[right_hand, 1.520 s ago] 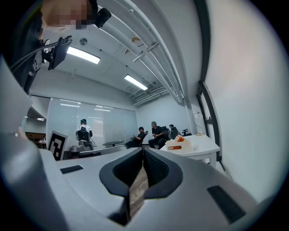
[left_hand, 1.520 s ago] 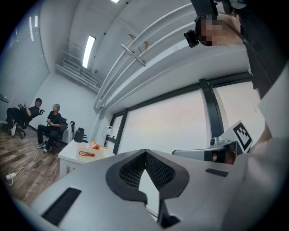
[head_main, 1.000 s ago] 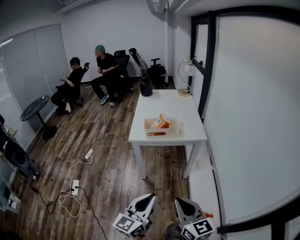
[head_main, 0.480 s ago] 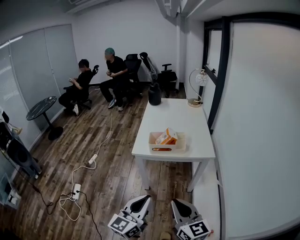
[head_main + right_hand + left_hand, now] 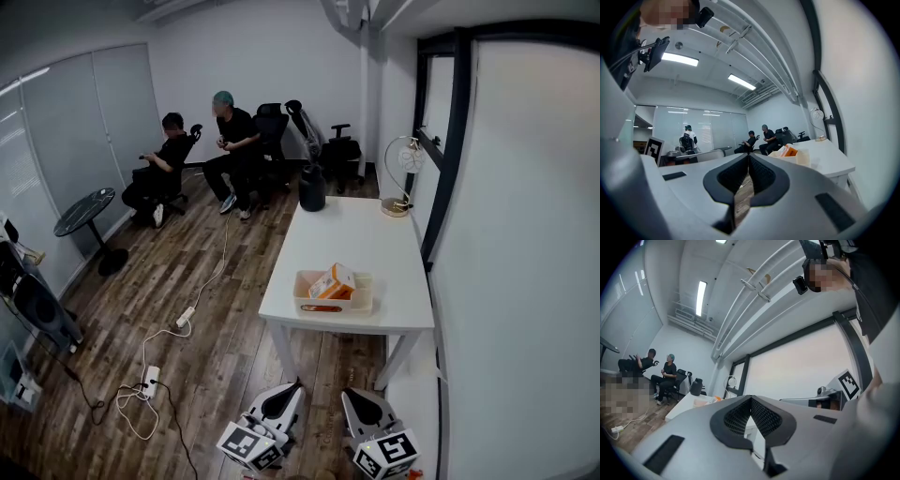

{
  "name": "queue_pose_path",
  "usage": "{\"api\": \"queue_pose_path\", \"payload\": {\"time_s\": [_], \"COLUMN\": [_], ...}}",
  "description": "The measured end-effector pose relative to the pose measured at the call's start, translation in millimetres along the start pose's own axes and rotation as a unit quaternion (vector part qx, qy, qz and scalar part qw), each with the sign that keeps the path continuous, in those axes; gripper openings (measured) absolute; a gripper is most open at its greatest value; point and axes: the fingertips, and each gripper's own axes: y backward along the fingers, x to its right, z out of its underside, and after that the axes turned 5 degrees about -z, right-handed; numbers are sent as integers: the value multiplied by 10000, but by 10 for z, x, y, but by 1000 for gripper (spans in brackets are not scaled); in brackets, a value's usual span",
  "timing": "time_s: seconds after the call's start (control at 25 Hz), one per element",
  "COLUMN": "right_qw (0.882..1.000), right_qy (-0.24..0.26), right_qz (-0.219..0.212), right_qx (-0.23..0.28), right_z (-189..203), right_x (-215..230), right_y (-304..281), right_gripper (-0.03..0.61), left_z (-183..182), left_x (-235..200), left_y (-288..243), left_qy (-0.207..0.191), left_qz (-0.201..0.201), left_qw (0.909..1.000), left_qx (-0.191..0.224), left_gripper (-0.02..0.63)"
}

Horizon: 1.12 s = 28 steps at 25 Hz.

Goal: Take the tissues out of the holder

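the table (image 5: 349, 242) sits nearer and larger in the head view than a second ago, and the holder (image 5: 302, 302) with it; the person has come closer to it, and both grippers still ride at the bottom edge.

nearest, the left gripper (image 5: 286, 398) points ahead over the wood floor (image 5: 230, 352), its jaws closed tip to tip with nothing in them; just beside it the right gripper (image 5: 361, 405) points the same way, jaws likewise pressed together and empty; both are well short of the table.

off to the left on the floor a white cable (image 5: 202, 286) snakes between two power strips (image 5: 150, 375); a speaker-like black thing (image 5: 37, 309) stands by the left wall.

next comes the white table, set along the right wall; the holder, a shallow white tray, stands at its near end, just inside the front edge; the tissues (image 5: 334, 280), orange and white packs, stand tilted inside it, untouched.

at the table's far end a black vessel (image 5: 311, 187) is on the left corner and a hoop-shaped lamp (image 5: 401, 178) on the right.

beyond, a small round black table (image 5: 82, 212) is near the glass wall; two people (image 5: 230, 141) sit on office chairs against the back wall, heads bent over their hands; more black chairs (image 5: 339, 150) are in the corner behind.
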Motion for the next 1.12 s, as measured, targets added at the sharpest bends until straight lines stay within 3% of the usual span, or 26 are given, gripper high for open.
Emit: {"api": "queue_pose_path", "payload": {"time_s": [0.44, 1.12], "right_qw": [9998, 9994], "right_qy": [-133, -102], "right_qz": [-101, 119], "right_qx": [-80, -306], "right_z": [-10, -100], "right_x": [326, 1227], "right_y": [-363, -1467], "right_gripper": [6, 6], "left_z": [61, 137], "left_x": [-196, -1029], "left_y": [-497, -1758], "left_qy": [31, 153], "left_qz": [3, 230], "left_qw": [10000, 9994], "left_qx": [-89, -197], "left_gripper": [6, 6]}}
